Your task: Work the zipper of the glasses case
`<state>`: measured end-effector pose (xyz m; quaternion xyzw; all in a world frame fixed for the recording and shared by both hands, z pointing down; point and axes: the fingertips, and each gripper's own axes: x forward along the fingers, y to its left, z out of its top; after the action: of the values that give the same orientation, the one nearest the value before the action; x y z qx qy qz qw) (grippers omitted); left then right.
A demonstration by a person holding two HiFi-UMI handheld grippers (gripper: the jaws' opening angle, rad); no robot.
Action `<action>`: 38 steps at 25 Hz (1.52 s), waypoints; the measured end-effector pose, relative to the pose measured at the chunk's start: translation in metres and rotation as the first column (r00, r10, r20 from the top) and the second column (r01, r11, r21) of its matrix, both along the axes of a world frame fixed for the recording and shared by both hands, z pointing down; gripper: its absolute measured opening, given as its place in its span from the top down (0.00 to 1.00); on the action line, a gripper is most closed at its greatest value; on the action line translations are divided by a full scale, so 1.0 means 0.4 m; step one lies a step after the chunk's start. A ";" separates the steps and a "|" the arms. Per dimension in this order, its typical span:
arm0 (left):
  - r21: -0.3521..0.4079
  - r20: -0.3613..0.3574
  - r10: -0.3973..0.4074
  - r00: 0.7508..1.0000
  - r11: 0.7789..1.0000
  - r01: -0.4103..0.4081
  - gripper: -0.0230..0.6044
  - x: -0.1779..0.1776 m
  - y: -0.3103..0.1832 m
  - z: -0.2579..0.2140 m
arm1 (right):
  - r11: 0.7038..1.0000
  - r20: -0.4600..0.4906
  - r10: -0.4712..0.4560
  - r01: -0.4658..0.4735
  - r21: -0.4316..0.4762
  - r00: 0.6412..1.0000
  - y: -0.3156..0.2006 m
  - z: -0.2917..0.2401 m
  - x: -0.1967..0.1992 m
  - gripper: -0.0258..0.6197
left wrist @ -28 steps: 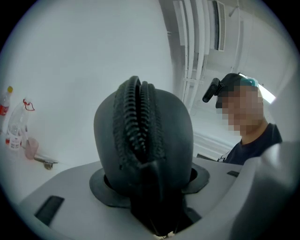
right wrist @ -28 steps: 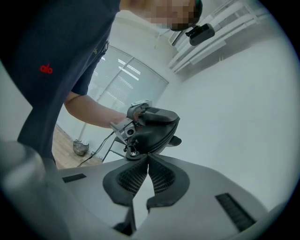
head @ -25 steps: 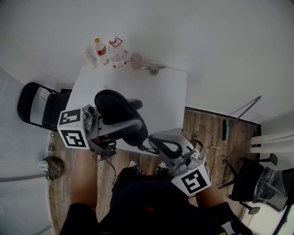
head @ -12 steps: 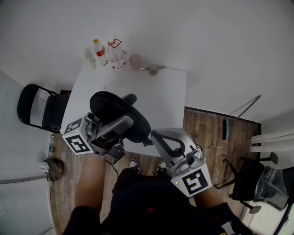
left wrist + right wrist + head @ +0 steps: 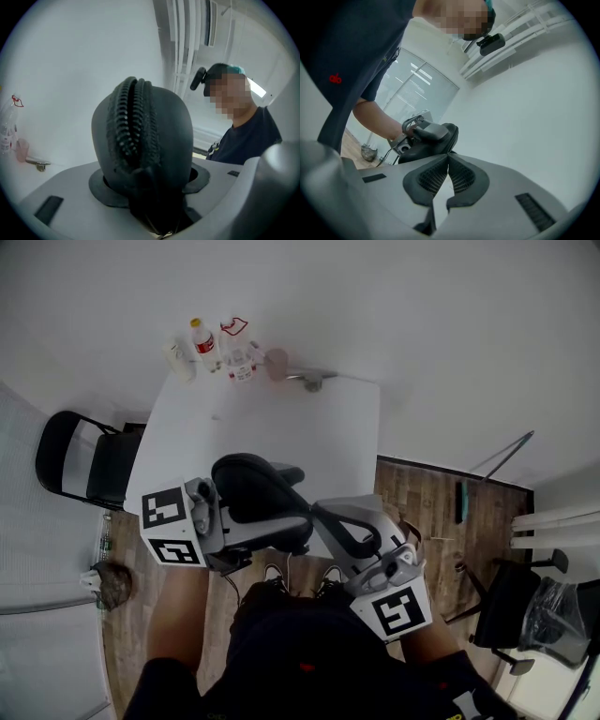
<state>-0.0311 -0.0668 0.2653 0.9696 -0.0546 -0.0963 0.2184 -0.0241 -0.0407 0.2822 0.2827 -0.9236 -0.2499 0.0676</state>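
1. At the near edge of the white bench, the black glasses case is being held up clear of the surface between the two grippers.
2. The left gripper is clamping the case: its jaws are pressing on the two broad sides, with the case's lower end sitting between the pads.
3. In the left gripper view the case is standing upright out of the jaws, and its zipper is running up the edge that is facing the camera, teeth showing.
4. The right gripper is coming in from the right. Its jaws are closing tip to tip, right against the near right end of the case.
5. Whatever is being pinched at those tips is too small to make out.
6. In the right gripper view the case is lying just beyond the closed tips, with the person's bare forearm reaching in from the left behind it.
7. Several bottles are standing at the far left corner of the bench, well apart from the case.
8. A black folding chair is standing on the wooden floor just left of the bench.
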 end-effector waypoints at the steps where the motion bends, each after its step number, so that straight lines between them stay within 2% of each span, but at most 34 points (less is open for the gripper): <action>1: -0.001 0.029 0.020 0.999 1.000 -0.020 0.53 0.014 0.011 0.017 | 1.000 -0.004 -0.008 0.008 -0.001 1.000 -0.004 -0.002 0.000 0.93; 4: 0.011 0.104 0.058 0.993 0.998 -0.060 0.53 0.035 0.035 0.049 | 0.999 -0.016 -0.034 0.034 -0.012 0.999 0.001 0.003 0.001 0.93; 8: 0.072 0.273 0.104 0.956 0.989 -0.129 0.52 0.047 0.062 0.090 | 0.998 -0.033 -0.062 0.061 -0.026 0.998 0.011 0.021 0.001 0.93; 12: 0.108 0.447 0.146 0.883 0.971 -0.215 0.52 0.050 0.093 0.156 | 0.996 -0.069 -0.083 0.081 -0.023 0.994 0.023 0.038 -0.005 0.93; 15: 0.105 0.533 0.168 0.830 0.960 -0.261 0.52 0.055 0.114 0.207 | 0.996 -0.070 -0.087 0.084 -0.034 0.994 0.026 0.041 -0.002 0.93; 18: 0.108 0.571 0.165 0.804 0.956 -0.273 0.52 0.056 0.126 0.232 | 0.995 -0.088 -0.094 0.090 -0.044 0.992 0.035 0.049 -0.001 0.93; 21: 0.135 0.629 0.143 0.764 0.948 -0.288 0.52 0.052 0.129 0.255 | 0.994 -0.101 -0.097 0.091 -0.057 0.990 0.040 0.058 0.000 0.93; 24: 0.157 0.658 0.129 0.742 0.940 -0.303 0.52 0.043 0.131 0.268 | 0.992 -0.119 -0.115 0.107 -0.066 0.986 0.046 0.067 -0.004 0.93; 25: 0.149 0.664 0.147 0.734 0.935 -0.322 0.52 0.040 0.140 0.273 | 0.990 -0.125 -0.131 0.123 -0.070 0.983 0.054 0.069 -0.006 0.93; 28: 0.096 0.690 0.236 0.684 0.908 -0.409 0.52 0.030 0.186 0.298 | 0.980 -0.117 -0.184 0.174 -0.094 0.976 0.082 0.067 -0.013 0.93; 29: 0.081 0.690 0.258 0.676 0.901 -0.427 0.52 0.028 0.197 0.303 | 0.978 -0.114 -0.196 0.184 -0.101 0.974 0.088 0.068 -0.015 0.93; 35: 0.068 0.720 0.260 0.643 0.896 -0.438 0.52 0.022 0.212 0.327 | 0.973 -0.141 -0.216 0.200 -0.117 0.966 0.105 0.082 -0.019 0.93; 37: 0.085 0.720 0.246 0.649 0.897 -0.433 0.52 0.024 0.210 0.327 | 0.973 -0.142 -0.215 0.199 -0.114 0.966 0.104 0.080 -0.020 0.93; 38: 0.111 0.717 0.219 0.661 0.901 -0.419 0.52 0.026 0.204 0.323 | 0.972 -0.131 -0.214 0.199 -0.122 0.968 0.102 0.078 -0.020 0.93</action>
<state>-0.0207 0.0147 0.3946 0.9488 0.0544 0.3046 0.0631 -0.0323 0.0001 0.3133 0.1621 -0.9530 -0.2250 0.1223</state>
